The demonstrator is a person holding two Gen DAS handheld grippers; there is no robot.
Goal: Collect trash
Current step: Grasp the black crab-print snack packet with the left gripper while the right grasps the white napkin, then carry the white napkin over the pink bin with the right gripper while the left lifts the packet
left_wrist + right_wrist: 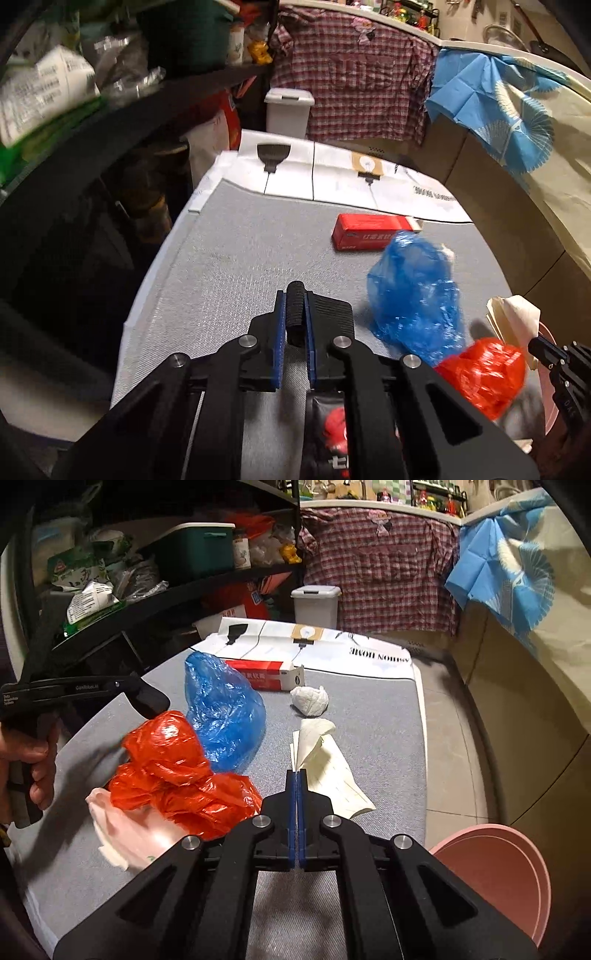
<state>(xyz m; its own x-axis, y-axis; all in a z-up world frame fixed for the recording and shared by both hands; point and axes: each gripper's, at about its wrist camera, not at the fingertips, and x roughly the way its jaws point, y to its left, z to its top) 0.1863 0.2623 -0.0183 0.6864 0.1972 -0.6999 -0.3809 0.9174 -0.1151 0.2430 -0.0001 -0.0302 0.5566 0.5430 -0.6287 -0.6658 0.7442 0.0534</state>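
Observation:
Trash lies on a grey mat (369, 716): a blue plastic bag (221, 712), a red plastic bag (173, 768), a pale pink bag (125, 830), a crumpled white paper ball (310, 700), a cream paper sheet (325, 768) and a red carton (264, 674). My right gripper (296, 775) is shut on the edge of the cream paper sheet. My left gripper (295, 295) is shut on a black ribbed roll (296, 314), held above the mat (229, 258), left of the blue bag (413, 291). The red bag (480, 369) and a black-and-red wrapper (328, 435) lie near it.
A pink bin (506, 878) stands at the lower right, beside the mat. A white lidded bin (316, 605) stands at the far end by a hanging plaid shirt (376, 568). Cluttered dark shelves (147, 572) line the left side. A printed white sheet (332, 646) covers the mat's far end.

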